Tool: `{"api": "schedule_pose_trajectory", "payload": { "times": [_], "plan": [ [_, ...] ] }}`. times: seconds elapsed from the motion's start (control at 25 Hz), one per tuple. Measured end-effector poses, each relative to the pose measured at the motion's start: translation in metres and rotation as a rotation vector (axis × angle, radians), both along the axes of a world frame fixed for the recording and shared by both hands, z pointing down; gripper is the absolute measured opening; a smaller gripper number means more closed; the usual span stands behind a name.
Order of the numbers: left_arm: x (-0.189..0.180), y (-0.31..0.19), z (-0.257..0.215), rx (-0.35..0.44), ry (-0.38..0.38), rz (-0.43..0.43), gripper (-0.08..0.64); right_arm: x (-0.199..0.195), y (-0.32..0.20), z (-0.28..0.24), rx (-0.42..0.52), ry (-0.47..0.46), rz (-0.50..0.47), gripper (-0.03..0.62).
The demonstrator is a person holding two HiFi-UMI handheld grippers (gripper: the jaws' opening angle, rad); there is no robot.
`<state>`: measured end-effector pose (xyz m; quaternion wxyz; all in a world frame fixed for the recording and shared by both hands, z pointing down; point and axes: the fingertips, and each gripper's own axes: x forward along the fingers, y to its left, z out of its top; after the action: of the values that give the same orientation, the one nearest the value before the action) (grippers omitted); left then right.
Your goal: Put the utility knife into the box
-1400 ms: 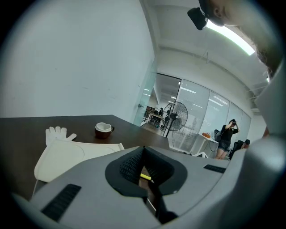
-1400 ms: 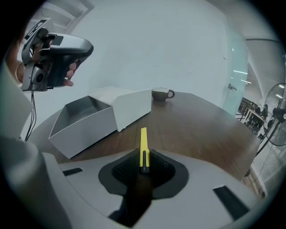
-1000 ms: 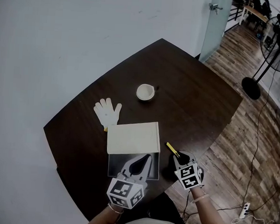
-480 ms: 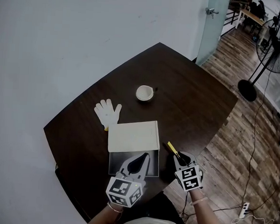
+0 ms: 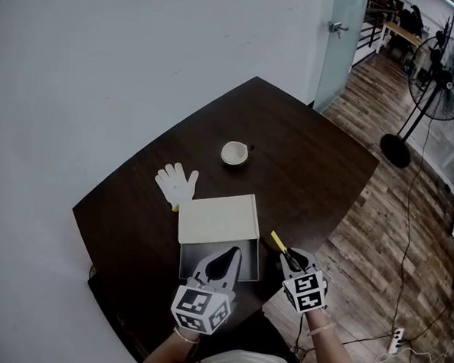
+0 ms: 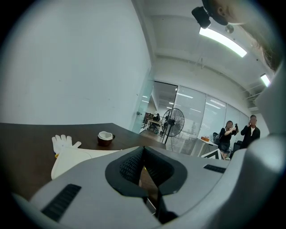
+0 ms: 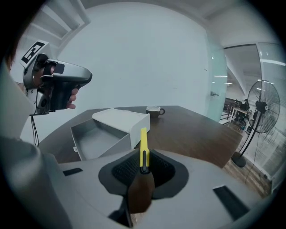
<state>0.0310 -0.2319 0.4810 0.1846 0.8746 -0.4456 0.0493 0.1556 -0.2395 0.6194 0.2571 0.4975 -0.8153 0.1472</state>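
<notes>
Change: hardly any; both grippers are kept at the box's (image 5: pixel 217 218) near side.
Right gripper (image 5: pixel 290 259): clamped on knife (image 5: pixel 278 241), which is held just right of the box, outside it.
Left gripper (image 5: pixel 236 252): closed, nothing gripped, above tray (image 5: pixel 249 267).
Tray: pulled out, empty.

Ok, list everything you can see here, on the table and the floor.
table: one, dark brown, centre
box: one, white cover with grey tray slid out, table's near edge
glove: one, white, beside the box's far left corner
cup: one, white inside, beyond the box
knife: one, yellow, in the right gripper
fan: one, black, on wooden floor, far right
left gripper: one, grey, shut and empty, over the tray
right gripper: one, grey, shut on the knife
</notes>
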Motion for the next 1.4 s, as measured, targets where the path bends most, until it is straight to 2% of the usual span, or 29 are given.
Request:
{"api": "schedule_pose_trajectory", "payload": {
  "times": [0.28, 0.72, 1.4],
  "plan": [
    [-0.016, 0.010, -0.014, 0.024, 0.001, -0.014, 0.018, -0.008, 0.015, -0.016, 0.024, -0.012, 0.016, 0.072],
    [-0.042, 0.026, -0.027, 0.050, 0.017, -0.035, 0.018, -0.037, 0.030, -0.033, 0.051, 0.000, -0.018, 0.072],
    [-0.100, 0.046, -0.034, 0.068, 0.022, -0.168, 0.018, -0.106, 0.032, -0.045, 0.068, -0.001, -0.182, 0.072]
  ]
}}
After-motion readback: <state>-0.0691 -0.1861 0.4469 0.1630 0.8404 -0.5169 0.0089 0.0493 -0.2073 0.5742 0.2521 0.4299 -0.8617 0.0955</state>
